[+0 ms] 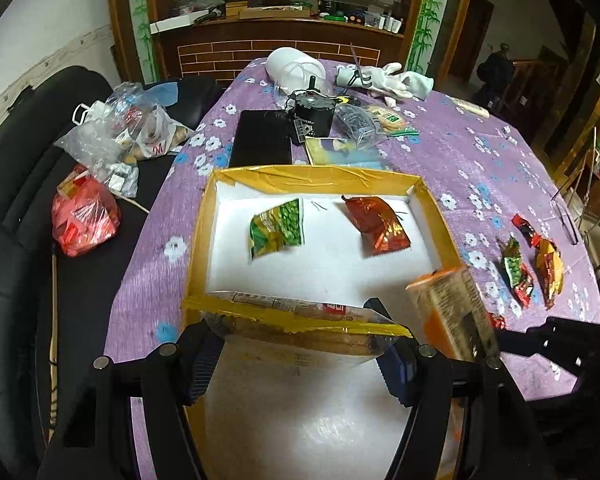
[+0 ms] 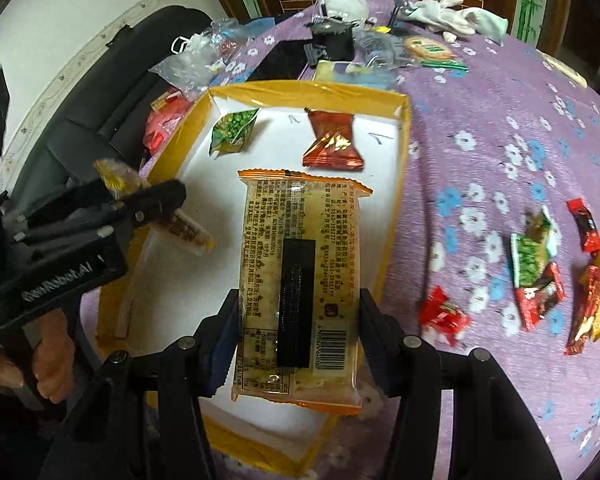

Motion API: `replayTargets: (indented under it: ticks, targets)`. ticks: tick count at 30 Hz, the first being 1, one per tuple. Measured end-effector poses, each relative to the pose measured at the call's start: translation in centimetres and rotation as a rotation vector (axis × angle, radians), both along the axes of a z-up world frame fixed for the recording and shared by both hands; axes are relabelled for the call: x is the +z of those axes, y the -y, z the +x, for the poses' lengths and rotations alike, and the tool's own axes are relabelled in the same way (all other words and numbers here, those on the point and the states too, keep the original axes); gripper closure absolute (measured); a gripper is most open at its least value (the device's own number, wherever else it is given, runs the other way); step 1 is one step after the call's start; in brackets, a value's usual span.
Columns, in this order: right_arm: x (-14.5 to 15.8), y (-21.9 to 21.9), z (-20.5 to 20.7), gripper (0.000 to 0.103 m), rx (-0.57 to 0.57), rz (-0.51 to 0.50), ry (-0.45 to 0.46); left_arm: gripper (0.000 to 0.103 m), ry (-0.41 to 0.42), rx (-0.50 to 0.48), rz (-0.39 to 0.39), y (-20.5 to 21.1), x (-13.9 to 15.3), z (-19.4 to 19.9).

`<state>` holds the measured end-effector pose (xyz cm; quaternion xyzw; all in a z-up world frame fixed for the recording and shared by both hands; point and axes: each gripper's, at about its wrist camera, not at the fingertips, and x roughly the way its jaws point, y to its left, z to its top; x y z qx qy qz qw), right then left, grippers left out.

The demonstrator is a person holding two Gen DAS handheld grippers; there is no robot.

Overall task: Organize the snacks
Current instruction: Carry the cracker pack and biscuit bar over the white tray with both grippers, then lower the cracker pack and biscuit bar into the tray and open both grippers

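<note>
A shallow box with yellow taped walls (image 1: 328, 176) and a white floor lies on the purple table; it also shows in the right wrist view (image 2: 396, 208). Inside lie a green snack pack (image 1: 278, 226) (image 2: 233, 133) and a red snack pack (image 1: 378, 226) (image 2: 332, 142). My left gripper (image 1: 300, 354) is shut on a clear cracker pack (image 1: 300, 380), seen from the right wrist view (image 2: 152, 200) over the box's left side. My right gripper (image 2: 296, 340) is shut on an orange-edged biscuit pack (image 2: 296, 280), held over the box; that pack shows in the left wrist view (image 1: 452, 312).
Several loose snack packs (image 2: 540, 276) (image 1: 532, 268) lie on the cloth right of the box. Behind the box sit a black tablet (image 1: 260, 144), a black device (image 1: 314, 116), a book, white gloves (image 1: 396, 80) and a white helmet. Plastic bags (image 1: 100, 168) lie on the black sofa at left.
</note>
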<state>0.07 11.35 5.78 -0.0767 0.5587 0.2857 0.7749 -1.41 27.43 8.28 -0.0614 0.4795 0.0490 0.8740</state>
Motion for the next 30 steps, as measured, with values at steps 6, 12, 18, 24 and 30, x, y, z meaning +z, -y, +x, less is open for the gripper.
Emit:
replayTargets:
  ticks: [6,12,18,24,30]
  targets:
    - [-1.3,-1.4,0.5,0.048,-0.021,-0.036,-0.01,0.031,-0.071,-0.005,-0.023,-0.7,-1.6,2.3]
    - [-2.0,-2.3,0.8,0.048,-0.023,-0.069,0.0,0.031,-0.08,-0.015,-0.038,-0.9,-2.2,3.7]
    - [-2.3,-2.4,1.0,0.048,-0.054,-0.08,0.009,0.031,-0.088,-0.026,-0.02,-0.8,-3.1,5.3]
    - [-2.9,-2.8,1.4,0.048,-0.071,-0.098,0.019,0.031,-0.095,-0.031,-0.006,-0.7,-4.0,6.5]
    - [-3.5,-3.4,1.5,0.048,-0.058,-0.135,0.032,0.031,-0.1,-0.04,-0.004,-0.5,-4.5,6.9]
